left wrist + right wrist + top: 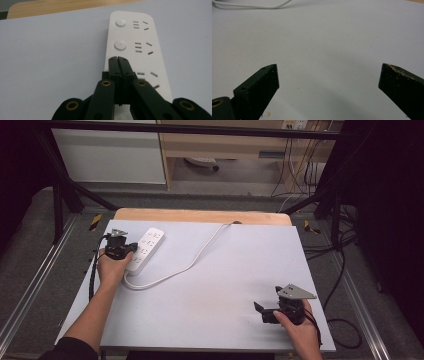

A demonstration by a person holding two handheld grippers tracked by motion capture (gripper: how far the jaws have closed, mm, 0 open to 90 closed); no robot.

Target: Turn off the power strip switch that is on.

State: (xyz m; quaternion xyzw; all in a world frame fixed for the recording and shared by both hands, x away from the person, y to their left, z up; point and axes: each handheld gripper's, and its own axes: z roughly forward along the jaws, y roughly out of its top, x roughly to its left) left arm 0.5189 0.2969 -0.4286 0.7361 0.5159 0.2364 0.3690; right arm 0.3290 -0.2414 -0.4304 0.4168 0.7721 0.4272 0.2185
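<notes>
Left claw (pixel 117 59) clenched, tip set over the white power strip (pixel 140 50), apparently at a switch button.

The press is best kept straight down on 1 button, with the strip steadied. The strip, with round buttons and slotted sockets, lies at the tabletop's (pixel 225 285) far left, cord (pixel 192 262) trailing. The right claw (pixel 328 75) is held released, well apart.

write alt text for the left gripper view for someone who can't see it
The left gripper, its two black jaws pressed shut with nothing between them, points along a white power strip lying on a pale grey table. Two round buttons and several rows of socket slots show on the strip, and a wooden edge runs along the far side.
</notes>
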